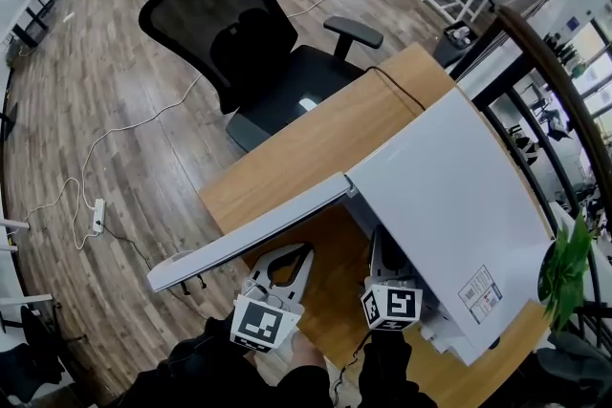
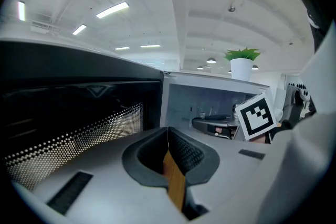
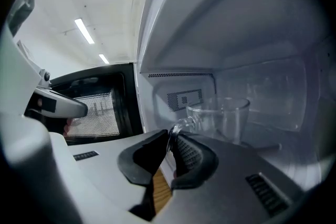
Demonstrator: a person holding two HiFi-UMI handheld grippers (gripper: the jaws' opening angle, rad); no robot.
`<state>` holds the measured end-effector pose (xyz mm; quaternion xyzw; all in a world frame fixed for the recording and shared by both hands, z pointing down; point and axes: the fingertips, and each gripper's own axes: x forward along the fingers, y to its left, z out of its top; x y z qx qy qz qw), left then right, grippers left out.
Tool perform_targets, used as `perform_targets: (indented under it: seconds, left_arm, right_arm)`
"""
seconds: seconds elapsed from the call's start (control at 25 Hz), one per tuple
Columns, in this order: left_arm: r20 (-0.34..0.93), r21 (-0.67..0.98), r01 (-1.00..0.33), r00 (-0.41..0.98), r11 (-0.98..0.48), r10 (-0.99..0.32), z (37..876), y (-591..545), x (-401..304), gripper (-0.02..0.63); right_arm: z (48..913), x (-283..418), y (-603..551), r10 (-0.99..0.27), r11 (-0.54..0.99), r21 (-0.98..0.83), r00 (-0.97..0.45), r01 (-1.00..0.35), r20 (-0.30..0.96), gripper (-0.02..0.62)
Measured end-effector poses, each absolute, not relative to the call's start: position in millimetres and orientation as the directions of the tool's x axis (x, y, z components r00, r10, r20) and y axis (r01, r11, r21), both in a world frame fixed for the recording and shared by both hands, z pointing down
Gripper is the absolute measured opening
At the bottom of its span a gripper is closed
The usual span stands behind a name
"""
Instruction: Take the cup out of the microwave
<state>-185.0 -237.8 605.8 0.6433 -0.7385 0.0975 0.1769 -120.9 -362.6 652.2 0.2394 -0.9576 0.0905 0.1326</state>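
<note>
- Nearest is the light wooden desk (image 1: 316, 148). It carries the white box-shaped microwave (image 1: 449, 196), and the white door with the dark dotted window (image 1: 258, 234) stands open to the left.
- The left tool (image 2: 167, 131) hangs in front of the open door. Its jaws are together with nothing between them, so it has no part in the grip.
- The right tool (image 3: 170, 136) reaches into the cavity. Its jaws are almost together on the handle of the clear glass cup (image 3: 226, 115), and the thin handle sits pinched between the pads.
- The cup stands upright on the bottom of the cavity, toward the back wall, and it looks empty.
- By my judgement the step in hand is the grasp; the taking out is not yet done.
- The next move calls for a small lift and a straight pull out through the opening. The cup should stay upright and clear of the door. A glass handle is smooth, so the cup may swing or slip in such a narrow grip.
- Farther away are a black mesh office chair (image 1: 229, 24) and the brown wood-plank floor (image 1: 105, 91) with a white power strip on a cable (image 1: 98, 215). A green plant in a white pot (image 2: 241, 60) is seen above the microwave.
</note>
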Motion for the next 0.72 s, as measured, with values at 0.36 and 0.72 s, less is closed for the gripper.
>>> perform_targets:
  seconds: [0.36, 0.72]
  left_arm:
    - [0.375, 0.074, -0.985, -0.116, 0.155, -0.92, 597, -228, -185, 0.025]
    - [0.359, 0.064, -0.989, -0.101, 0.132, -0.928, 582, -207, -181, 0.025]
  right_arm:
    - [645, -120, -337, -0.386, 0.887, -0.166, -0.889, -0.431, 0.248, 0.035]
    - [622, -115, -306, -0.379, 0.894, -0.167, -0.9, -0.416, 0.214, 0.035]
